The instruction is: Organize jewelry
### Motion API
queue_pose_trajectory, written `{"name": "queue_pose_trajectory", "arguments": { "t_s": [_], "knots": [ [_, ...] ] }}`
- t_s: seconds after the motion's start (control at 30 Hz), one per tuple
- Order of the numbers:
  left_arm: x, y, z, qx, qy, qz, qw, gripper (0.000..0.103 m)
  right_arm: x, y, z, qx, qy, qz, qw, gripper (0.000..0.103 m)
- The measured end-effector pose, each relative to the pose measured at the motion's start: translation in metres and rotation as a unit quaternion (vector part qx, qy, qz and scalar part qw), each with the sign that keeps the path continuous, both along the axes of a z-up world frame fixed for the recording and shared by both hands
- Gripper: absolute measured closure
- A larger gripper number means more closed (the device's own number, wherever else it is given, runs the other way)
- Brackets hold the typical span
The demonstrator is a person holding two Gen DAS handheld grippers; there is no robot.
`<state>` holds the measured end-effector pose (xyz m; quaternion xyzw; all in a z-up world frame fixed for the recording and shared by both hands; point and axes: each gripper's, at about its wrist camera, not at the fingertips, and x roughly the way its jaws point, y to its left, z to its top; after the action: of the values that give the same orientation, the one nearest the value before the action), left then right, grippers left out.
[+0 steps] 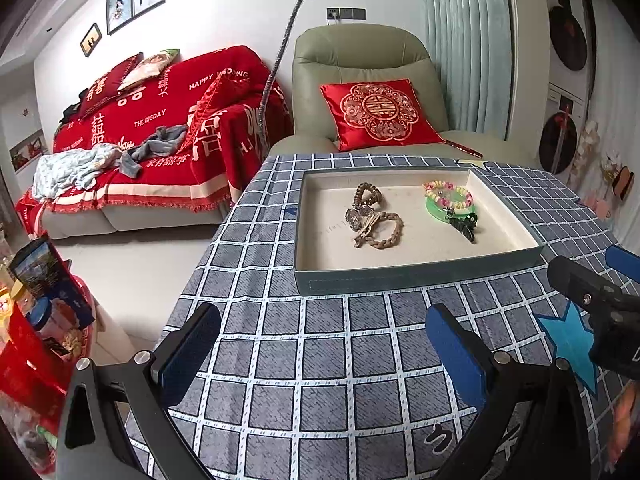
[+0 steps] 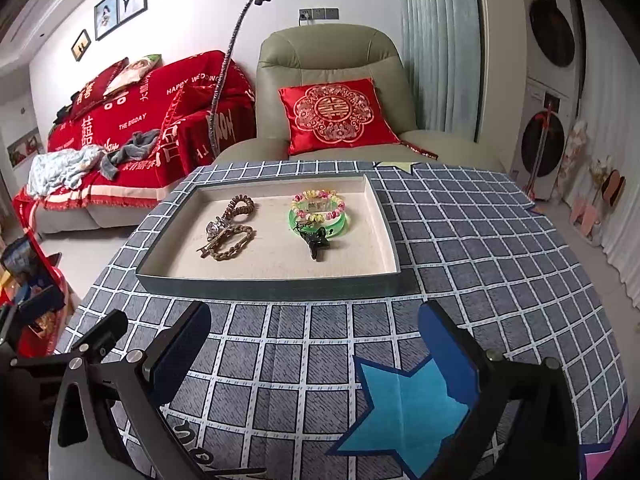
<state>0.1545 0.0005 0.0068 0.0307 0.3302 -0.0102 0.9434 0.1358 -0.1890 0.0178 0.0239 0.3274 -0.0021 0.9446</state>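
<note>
A shallow grey tray (image 1: 416,278) (image 2: 268,282) with a beige lining sits on the checked tablecloth. In its left half lie a brown coiled band (image 1: 366,195) (image 2: 242,205), a silver ornament (image 1: 357,218) (image 2: 216,228) and a braided brown bracelet (image 1: 386,232) (image 2: 236,242). On the right side lie a pastel bead bracelet (image 1: 448,194) (image 2: 318,202) over a green bangle (image 1: 442,210) (image 2: 316,222), with a black clip (image 1: 464,226) (image 2: 316,242). My left gripper (image 1: 320,350) and right gripper (image 2: 316,350) hover open and empty over the cloth, short of the tray's near wall.
The table's left edge (image 1: 192,276) drops to the floor. A red stand with boxes (image 1: 44,312) sits left of it. Beyond the table are a green armchair (image 1: 360,64) with a red cushion and a red-covered sofa (image 1: 160,132). A blue star (image 2: 408,408) marks the cloth.
</note>
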Motion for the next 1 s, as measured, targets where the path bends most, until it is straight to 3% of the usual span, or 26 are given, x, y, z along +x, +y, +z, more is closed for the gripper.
{"name": "queue_pose_trajectory", "arguments": {
  "t_s": [1.0],
  "knots": [
    [-0.012,-0.003,0.006,-0.001,-0.003,-0.004,1.0,0.0,-0.014,0.004,0.005,-0.007,-0.008,0.002,1.0,0.0]
  ]
}}
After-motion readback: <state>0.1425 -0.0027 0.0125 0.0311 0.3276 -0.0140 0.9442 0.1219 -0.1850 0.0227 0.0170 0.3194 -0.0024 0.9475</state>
